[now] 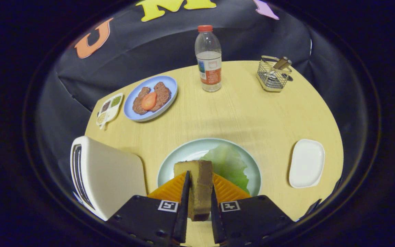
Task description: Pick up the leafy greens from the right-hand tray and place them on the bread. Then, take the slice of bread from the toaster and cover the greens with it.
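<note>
gripper (199, 192) pinches slice of bread (197, 185) upright between both fingers, above pale green plate (170, 157). leafy greens (230, 164) lie on plate, 1 o'clock from bread. toaster (105, 175) at 9 o'clock; empty white tray (306, 163) at 3 o'clock.

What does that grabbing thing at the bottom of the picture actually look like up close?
The tongs are two thin flat blades that stand on edge and run forward side by side. Each is mounted on a dark, angular block with small round screw heads along its edges. Each block carries a small square black-and-white tag near its blade. Beside each blade lies a ribbed, wedge-shaped panel. No cables can be seen.
</note>
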`<action>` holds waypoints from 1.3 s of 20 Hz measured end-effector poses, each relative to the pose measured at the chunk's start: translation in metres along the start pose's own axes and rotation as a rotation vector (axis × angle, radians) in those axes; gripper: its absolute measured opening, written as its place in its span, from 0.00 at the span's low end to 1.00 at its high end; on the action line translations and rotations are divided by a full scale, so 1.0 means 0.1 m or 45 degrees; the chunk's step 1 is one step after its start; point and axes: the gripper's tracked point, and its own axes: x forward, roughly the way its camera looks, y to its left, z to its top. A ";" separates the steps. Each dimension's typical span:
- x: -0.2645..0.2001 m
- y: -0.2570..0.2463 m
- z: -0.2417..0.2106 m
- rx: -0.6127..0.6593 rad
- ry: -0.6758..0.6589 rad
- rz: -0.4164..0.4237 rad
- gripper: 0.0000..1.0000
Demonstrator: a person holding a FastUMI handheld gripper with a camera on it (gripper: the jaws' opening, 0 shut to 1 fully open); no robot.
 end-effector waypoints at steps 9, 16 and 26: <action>-0.01 -0.19 -0.01 -0.058 0.064 0.077 0.55; -0.40 -0.32 0.09 -0.127 -0.042 0.098 0.65; -1.79 -0.34 0.50 -0.397 -0.566 0.155 0.80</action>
